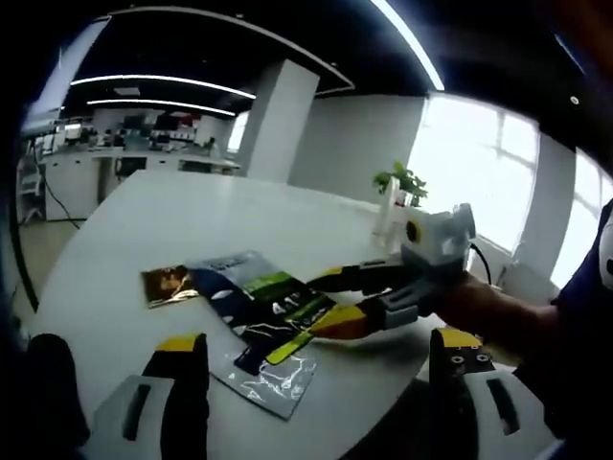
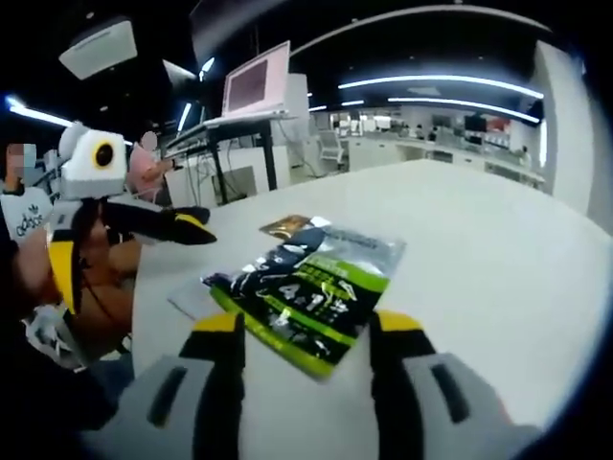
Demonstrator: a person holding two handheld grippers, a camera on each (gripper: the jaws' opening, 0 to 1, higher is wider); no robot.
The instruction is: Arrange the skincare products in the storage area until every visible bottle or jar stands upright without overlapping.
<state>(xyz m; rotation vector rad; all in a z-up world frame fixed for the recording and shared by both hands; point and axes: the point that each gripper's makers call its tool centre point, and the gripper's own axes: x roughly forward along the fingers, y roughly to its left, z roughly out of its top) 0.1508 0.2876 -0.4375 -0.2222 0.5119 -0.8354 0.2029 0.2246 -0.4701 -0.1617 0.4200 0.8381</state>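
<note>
Left gripper view: white desk (image 1: pixel 144 230) carries a loose pile of flat sachets. Dark packet with green print (image 1: pixel 263 297) lies on top, a gold-brown sachet (image 1: pixel 170 285) sits just beside it on the far side, a silvery sachet (image 1: pixel 273 381) pokes out from under the near end. All lie flat and overlap; none upright.

Right hand-held gripper (image 1: pixel 330 305) comes in from the right of this view, jaws narrow, yellow-tipped fingers (image 1: pixel 335 321) at the green edge of the dark packet. Cannot tell whether they actually pinch it. A person's hand (image 1: pixel 479 302) holds the tool.

Left hand-held gripper (image 1: pixel 321 359): jaws wide apart, nothing between them, hovering near the silvery sachet.

Right gripper view: dark packet (image 2: pixel 311 287) fills the gap between the right hand-held gripper's (image 2: pixel 306 340) own jaws, near end reaching between the yellow tips. Gold-brown sachet (image 2: pixel 285 226) peeks out behind it. Left hand-held gripper (image 2: pixel 187 228) shows at left, tips off the desk edge, apart from the pile.

Background: potted plant (image 1: pixel 400 182), white pillar (image 1: pixel 278 120), monitor (image 2: pixel 257 84) on a raised stand.
</note>
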